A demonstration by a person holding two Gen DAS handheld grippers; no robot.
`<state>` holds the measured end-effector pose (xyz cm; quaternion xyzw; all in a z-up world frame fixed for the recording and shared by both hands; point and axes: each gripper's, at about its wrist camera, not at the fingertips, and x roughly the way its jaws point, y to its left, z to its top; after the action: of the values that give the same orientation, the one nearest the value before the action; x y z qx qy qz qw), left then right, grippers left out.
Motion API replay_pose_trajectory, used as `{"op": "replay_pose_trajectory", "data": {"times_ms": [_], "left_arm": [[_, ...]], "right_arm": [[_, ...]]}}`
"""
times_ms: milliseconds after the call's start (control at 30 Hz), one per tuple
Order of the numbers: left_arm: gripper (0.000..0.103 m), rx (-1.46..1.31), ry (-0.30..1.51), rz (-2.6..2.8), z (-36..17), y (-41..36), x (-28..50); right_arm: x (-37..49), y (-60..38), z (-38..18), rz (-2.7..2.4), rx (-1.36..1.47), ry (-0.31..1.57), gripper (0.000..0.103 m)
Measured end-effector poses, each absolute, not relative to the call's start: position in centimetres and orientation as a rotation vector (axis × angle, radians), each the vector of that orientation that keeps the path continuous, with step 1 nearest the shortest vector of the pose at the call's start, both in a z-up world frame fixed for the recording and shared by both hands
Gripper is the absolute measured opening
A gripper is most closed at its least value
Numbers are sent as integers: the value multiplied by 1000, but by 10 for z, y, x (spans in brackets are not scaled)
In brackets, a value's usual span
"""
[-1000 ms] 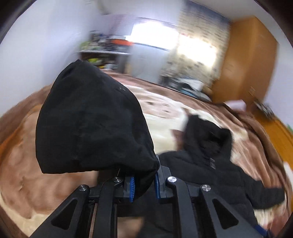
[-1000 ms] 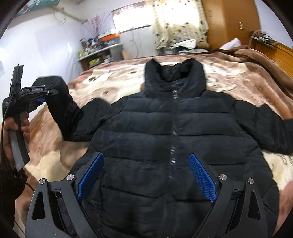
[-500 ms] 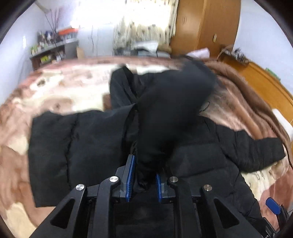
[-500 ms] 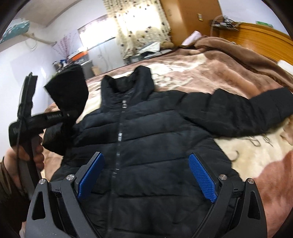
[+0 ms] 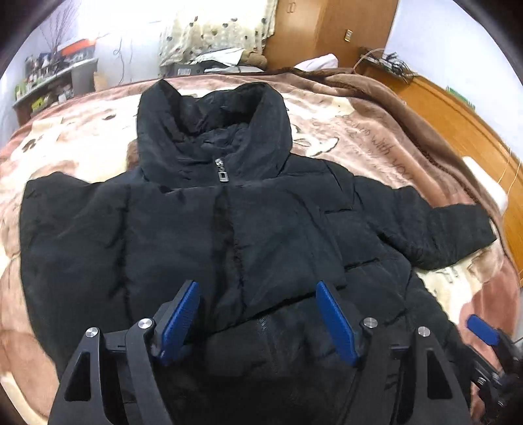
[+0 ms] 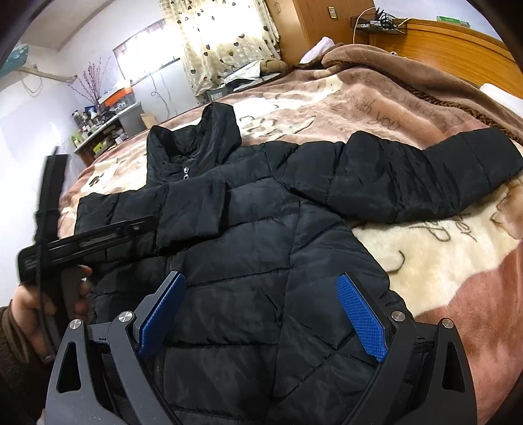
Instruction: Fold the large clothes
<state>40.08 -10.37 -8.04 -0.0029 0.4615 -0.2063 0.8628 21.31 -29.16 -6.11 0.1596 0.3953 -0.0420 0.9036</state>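
Observation:
A black puffer jacket (image 5: 183, 229) lies front-up on the bed, zipped, collar (image 5: 212, 130) pointing away. One sleeve (image 6: 186, 212) is folded across the chest. The other sleeve (image 6: 408, 176) stretches out to the right on the blanket. My left gripper (image 5: 256, 291) hovers over the folded sleeve's cuff. Its jaws are opening and the blue pads (image 5: 179, 317) stand clear of the fabric below them. In the right wrist view a hand (image 6: 26, 304) holds that left gripper (image 6: 98, 235) at the jacket's left side. My right gripper (image 6: 261, 281) is open above the jacket's lower front, holding nothing.
A brown and cream blanket (image 5: 359, 137) covers the bed. A wooden headboard (image 5: 457, 124) and a white pillow (image 5: 487, 183) are at the right. A wardrobe (image 5: 327, 29), a curtained window (image 6: 222, 39) and a cluttered shelf (image 5: 49, 78) stand beyond the bed's far edge.
My left gripper carried the sleeve from the left over the jacket's chest, lowered it and let go, its jaws spreading wide. The right gripper's view swung toward the outstretched sleeve; it stayed open.

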Motion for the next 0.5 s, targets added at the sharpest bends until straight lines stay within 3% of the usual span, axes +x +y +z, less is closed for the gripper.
{"op": "replay_pose_trajectory", "data": {"times_ms": [267, 500], "left_arm": [[80, -89, 882, -262, -37, -4, 402], [81, -44, 954, -65, -70, 42, 426]], "right_arm": [[266, -275, -70, -50, 227, 832, 94], [333, -258, -94, 50, 244, 890, 93]]}}
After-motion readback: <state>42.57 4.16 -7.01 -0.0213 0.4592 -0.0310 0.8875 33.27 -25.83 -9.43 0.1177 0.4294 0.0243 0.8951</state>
